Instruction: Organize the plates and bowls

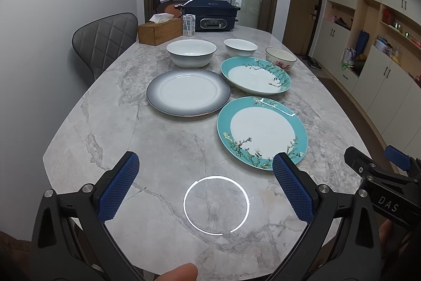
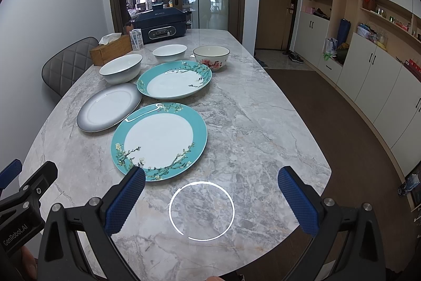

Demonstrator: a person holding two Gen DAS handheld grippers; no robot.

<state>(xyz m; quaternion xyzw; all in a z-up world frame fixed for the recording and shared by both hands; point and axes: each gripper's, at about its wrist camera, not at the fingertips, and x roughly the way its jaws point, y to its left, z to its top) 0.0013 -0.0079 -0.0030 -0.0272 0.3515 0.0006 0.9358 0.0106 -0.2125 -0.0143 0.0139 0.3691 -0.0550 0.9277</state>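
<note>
Nearest: left gripper (image 1: 205,173) and right gripper (image 2: 211,182), both spread wide and empty above the marble table (image 1: 163,149). At 1 o'clock, near teal plate (image 1: 261,132); beyond it teal deep plate (image 1: 255,75), grey plate (image 1: 188,92), three bowls (image 1: 191,53) at 12 o'clock.

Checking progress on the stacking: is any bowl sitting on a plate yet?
No, all three bowls, including the floral bowl, stand directly on the marble table, apart from the plates.
</note>
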